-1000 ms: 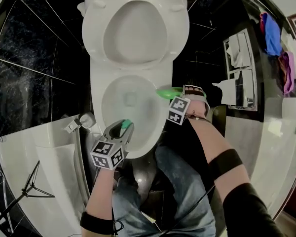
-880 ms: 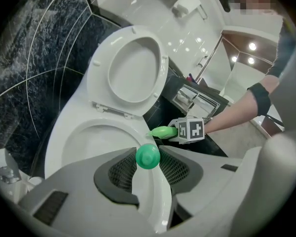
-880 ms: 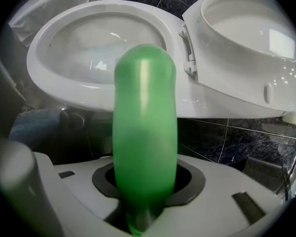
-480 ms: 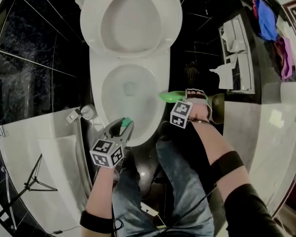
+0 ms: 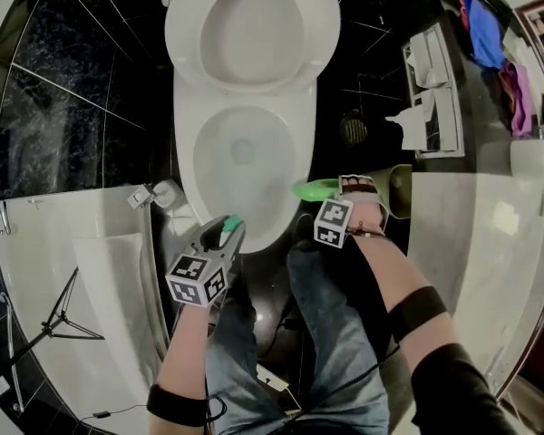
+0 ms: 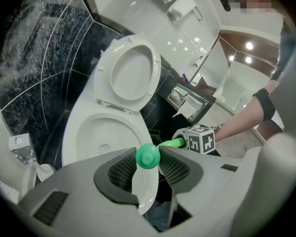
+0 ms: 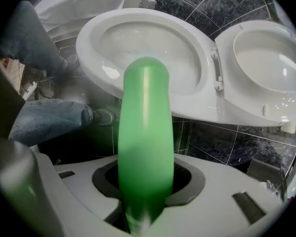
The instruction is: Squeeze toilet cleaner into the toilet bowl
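head view — steeply down over toilet bowl (image 5: 305, 143) | gripper views — close along own jaws, all share bowl

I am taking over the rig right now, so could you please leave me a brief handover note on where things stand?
Left gripper: shut on the green cap, at the front rim of the toilet bowl.
Right gripper: shut on the green bottle, beside the bowl's right edge.
Done: cap off, lid raised.
Cleaner in the bowl: cannot tell.
Left: squeeze if needed, then recap.
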